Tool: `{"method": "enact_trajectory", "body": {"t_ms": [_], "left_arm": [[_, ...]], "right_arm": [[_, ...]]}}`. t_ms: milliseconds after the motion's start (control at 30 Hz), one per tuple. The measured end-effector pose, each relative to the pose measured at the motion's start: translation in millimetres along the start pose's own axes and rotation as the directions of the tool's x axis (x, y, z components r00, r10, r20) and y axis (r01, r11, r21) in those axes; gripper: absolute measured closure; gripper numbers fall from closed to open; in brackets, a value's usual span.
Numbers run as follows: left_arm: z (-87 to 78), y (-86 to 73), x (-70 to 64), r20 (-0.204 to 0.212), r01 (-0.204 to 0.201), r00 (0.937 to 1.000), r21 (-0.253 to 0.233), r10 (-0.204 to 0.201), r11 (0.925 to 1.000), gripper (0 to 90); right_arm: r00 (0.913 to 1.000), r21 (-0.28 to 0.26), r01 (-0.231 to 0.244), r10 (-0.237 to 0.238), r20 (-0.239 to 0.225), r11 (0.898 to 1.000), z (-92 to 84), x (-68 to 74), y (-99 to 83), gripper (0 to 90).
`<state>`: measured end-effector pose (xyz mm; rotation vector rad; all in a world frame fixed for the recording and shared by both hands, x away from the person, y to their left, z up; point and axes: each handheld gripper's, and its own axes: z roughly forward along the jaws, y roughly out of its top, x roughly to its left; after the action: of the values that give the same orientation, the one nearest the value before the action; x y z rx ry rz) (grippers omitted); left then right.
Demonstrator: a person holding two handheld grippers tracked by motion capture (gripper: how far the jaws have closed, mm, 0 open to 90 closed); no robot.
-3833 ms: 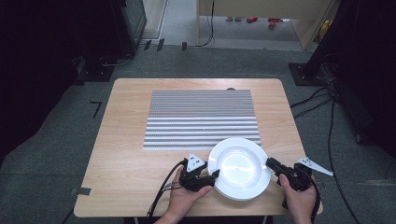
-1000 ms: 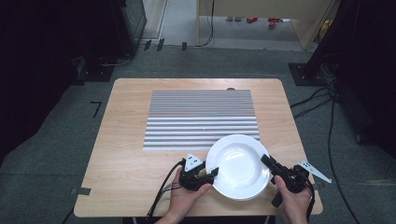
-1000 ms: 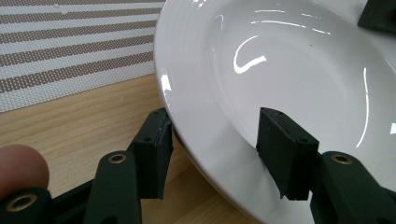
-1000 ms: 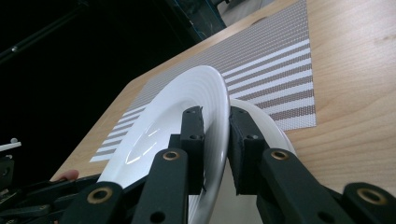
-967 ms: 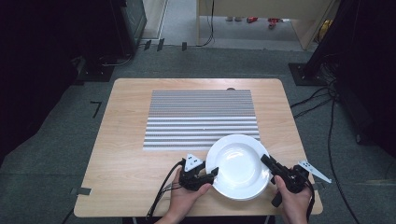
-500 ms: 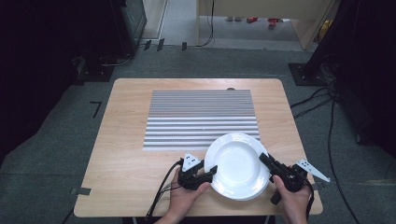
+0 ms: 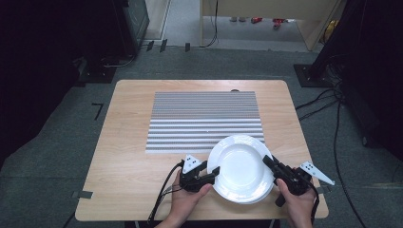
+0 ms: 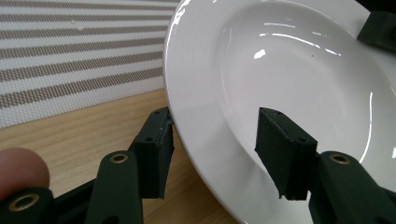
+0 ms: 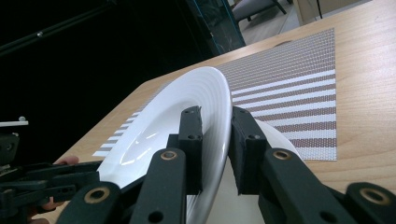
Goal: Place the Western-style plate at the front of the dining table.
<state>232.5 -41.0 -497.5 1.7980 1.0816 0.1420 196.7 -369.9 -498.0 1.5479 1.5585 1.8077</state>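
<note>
A white deep plate (image 7: 240, 166) is held tilted over the table's near right part, its right edge raised. My right gripper (image 7: 267, 161) is shut on that right rim, and in the right gripper view (image 9: 215, 116) both pads press the rim of the plate (image 9: 159, 126). My left gripper (image 7: 213, 172) takes the lower left rim. In the left gripper view (image 8: 217, 149) the plate (image 8: 289, 70) runs slantwise between the jaws, one pad behind the rim and one inside the bowl. What looks like a second white plate (image 9: 280, 137) lies flat beneath.
A brown-and-white striped placemat (image 7: 204, 118) covers the middle and far part of the wooden table (image 7: 128, 156). Cables trail from both grippers over the near edge. Dark equipment and cables stand on the floor to the left and right.
Compared with the oldest frame, the plate and my right gripper sit slightly further left, and the plate looks more tilted. Over the last second nothing has visibly moved.
</note>
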Motion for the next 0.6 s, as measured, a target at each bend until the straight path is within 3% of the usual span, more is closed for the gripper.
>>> {"method": "enact_trajectory", "body": {"t_ms": [67,300,433,600], "left_arm": [[2.5,-2.4,0.5,0.009,0.009,0.9999,0.019,-0.009,0.9998,47.0],[2.5,-3.6,-3.3,-0.002,-0.011,0.9999,0.007,0.011,0.9999,49.7],[0.2,-4.0,-3.5,0.003,-0.006,1.0,-0.022,0.006,0.9997,53.5],[-2.6,-4.3,-0.8,0.024,0.023,0.9995,-0.055,-0.022,0.9982,59.0]], "right_arm": [[1.0,0.004,0.002,-0.002,0.005,1.0,0.4,-0.7,-0.5,77.2],[0.9998,0.032,-0.007,0.007,0.019,0.999,-0.2,-1.7,0.0,76.8],[0.9988,0.047,-0.011,0.009,0.047,0.999,-0.7,-1.4,-1.6,75.7],[0.9946,0.092,-0.082,0.075,0.072,0.992,2.5,-4.3,-5.5,74.6]]}}
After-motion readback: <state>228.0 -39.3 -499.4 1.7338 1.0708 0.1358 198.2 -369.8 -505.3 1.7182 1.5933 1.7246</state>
